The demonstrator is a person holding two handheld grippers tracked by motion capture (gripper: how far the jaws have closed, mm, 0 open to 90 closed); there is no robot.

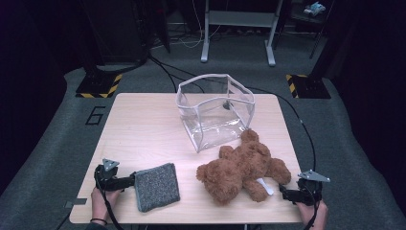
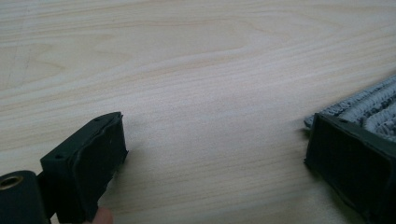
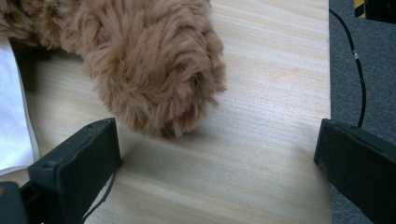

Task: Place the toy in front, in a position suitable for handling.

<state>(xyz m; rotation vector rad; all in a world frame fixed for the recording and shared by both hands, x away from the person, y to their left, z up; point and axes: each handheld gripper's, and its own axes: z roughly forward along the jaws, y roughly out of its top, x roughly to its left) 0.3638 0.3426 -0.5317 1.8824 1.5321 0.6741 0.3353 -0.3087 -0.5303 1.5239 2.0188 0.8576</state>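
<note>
Item: brown teddy bear (image 1: pixel 244 170) just ahead-left of my empty, wide-open right claw (image 1: pixel 286 193), long axis crosswise.

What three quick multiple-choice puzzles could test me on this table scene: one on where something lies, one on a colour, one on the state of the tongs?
1. Where does the teddy bear lie?
A. inside the clear bag
B. on the table, in front of the clear bag
C. on the floor

2. What colour is the cloth pad?
A. grey
B. red
C. yellow

3. How do the right tongs stand?
A. clamped on the bear
B. open, holding nothing
C. shut, empty

Answers: 1 B, the bear rests on wood; 2 A, speckled grey fabric; 3 B, bare table shows between the jaws.
</note>
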